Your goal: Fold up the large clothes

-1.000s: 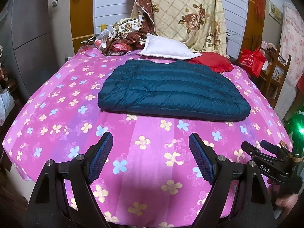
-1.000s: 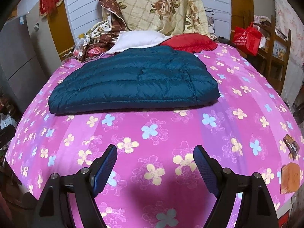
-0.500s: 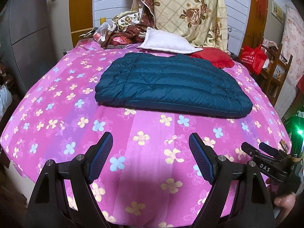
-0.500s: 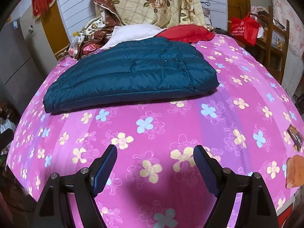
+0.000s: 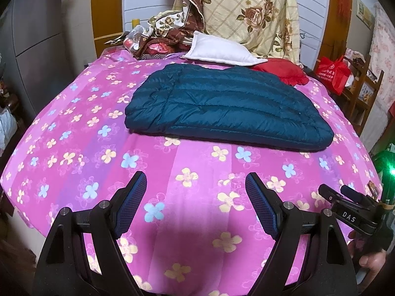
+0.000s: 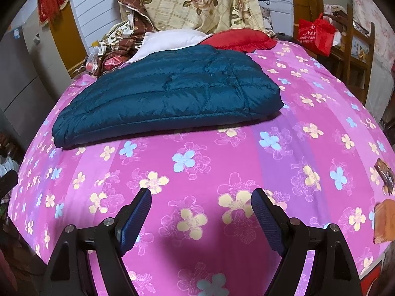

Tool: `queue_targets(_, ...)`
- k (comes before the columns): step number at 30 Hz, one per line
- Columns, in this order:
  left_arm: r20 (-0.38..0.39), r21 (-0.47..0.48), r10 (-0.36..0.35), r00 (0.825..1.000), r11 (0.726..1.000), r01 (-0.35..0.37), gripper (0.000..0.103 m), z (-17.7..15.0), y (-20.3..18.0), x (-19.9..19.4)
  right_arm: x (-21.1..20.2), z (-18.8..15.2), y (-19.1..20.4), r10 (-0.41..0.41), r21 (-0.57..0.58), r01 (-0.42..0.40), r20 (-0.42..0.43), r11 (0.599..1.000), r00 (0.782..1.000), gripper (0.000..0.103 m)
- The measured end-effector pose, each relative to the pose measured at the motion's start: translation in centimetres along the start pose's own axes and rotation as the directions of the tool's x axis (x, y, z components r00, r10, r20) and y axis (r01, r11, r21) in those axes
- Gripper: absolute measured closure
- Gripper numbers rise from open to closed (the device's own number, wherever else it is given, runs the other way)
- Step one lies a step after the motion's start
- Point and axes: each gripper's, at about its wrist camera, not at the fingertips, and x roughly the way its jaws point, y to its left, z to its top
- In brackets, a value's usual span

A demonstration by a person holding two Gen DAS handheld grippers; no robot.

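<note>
I'm reading "DAS" on the right tongs at lower right; the red bag's print is too blurred to read. The teal quilted jacket is lying folded at mid-frame on the pink flowered bed, white pillow behind. Left tongs and right tongs are both hanging spread, empty.
</note>
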Motion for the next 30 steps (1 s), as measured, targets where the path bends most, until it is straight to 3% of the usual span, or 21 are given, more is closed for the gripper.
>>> queue_targets(14, -0.037, -0.013, 0.002, 0.999, 1.0, -0.003, 0.02, 0.1, -0.2, 1.5, 1.2, -0.2, -1.0, 0.007, 0.027, -0.007, -0.017, 1.0, 1.0, 0.022)
queue_targets(20, -0.066, -0.07, -0.072, 0.995, 0.995, 0.068, 0.02, 0.2, 0.4, 2.2, 1.5, -0.2, -1.8, 0.017, 0.057, -0.015, -0.02, 0.998, 1.0, 0.022)
queue_targets(30, -0.127, -0.069, -0.024, 0.992, 0.997, 0.016, 0.02, -0.1, 0.5, 4.0, 2.1, -0.1, -2.5, 0.025, 0.073, -0.024, -0.02, 0.997, 0.999, 0.022)
